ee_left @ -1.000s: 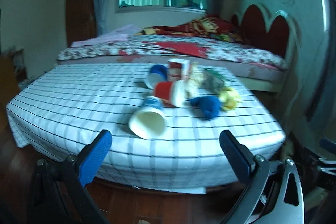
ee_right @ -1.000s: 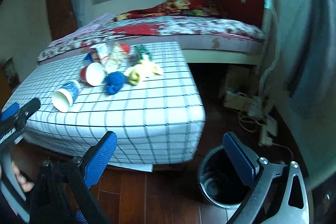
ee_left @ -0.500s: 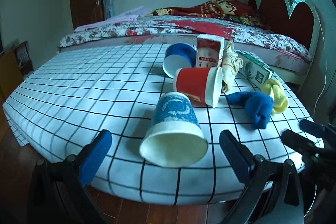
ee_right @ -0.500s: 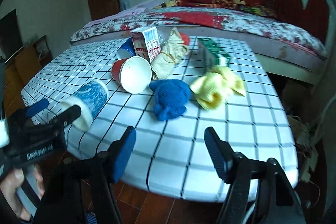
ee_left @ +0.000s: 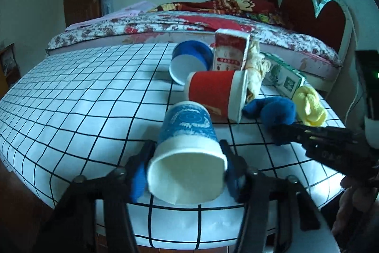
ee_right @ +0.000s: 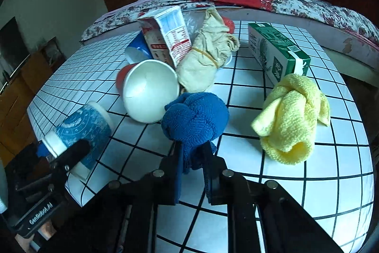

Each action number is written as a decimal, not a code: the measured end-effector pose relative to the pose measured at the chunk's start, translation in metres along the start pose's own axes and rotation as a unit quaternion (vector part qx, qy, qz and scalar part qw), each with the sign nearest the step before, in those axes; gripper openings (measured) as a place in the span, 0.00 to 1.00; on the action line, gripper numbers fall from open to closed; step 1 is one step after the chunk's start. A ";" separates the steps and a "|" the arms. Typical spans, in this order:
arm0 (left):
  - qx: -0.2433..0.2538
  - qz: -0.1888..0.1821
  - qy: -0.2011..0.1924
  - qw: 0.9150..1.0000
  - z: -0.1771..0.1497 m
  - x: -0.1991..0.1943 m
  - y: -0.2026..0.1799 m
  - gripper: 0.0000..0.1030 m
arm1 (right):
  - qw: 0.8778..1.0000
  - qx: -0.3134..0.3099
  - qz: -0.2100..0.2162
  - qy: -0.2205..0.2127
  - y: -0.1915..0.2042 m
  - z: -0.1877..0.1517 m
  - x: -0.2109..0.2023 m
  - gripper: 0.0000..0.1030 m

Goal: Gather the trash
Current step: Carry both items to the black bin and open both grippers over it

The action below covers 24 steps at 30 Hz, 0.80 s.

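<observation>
My left tool (ee_left: 187, 172) is closing its jaws around the patterned blue cup (ee_left: 187, 134), lying at the checked surface's (ee_left: 71, 110) near edge. My right tool (ee_right: 191, 158) is clenched on the blue cloth (ee_right: 194, 115) beside it.

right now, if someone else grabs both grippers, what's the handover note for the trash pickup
Left gripper: jaws closing around the patterned blue cup, which lies on its side at the table's near edge; pads at its rim.
Right gripper: shut on a tail of the blue cloth, still lying on the table.
Still on the table: red cup on its side, plain blue cup behind it, red-and-white carton, beige bundle, green carton, yellow cloth.
Done: nothing lifted or binned yet.
Left: lift these two, bin them, then clear the rest. No bin is in view.
</observation>
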<state>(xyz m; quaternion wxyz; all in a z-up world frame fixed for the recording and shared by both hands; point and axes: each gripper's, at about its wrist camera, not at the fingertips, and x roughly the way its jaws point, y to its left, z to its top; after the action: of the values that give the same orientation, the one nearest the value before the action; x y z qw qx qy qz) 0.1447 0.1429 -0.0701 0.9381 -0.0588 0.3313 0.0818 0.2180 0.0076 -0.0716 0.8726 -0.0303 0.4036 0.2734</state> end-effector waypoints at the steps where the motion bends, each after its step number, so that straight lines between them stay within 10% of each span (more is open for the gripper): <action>1: 0.003 -0.004 -0.001 1.000 0.000 -0.002 0.000 0.50 | 1.000 -0.004 0.004 -0.005 0.002 -0.002 -0.004 0.10; 24: 0.108 -0.148 -0.044 0.982 -0.014 -0.078 -0.134 0.47 | 0.987 0.053 -0.095 -0.120 -0.082 -0.090 -0.199 0.01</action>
<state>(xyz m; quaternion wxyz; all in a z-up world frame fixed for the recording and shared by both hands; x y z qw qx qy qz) 0.1022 0.0005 -0.0242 0.9544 -0.0016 0.2842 -0.0918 0.0925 -0.1764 -0.0024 0.9370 0.0106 0.3052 0.1695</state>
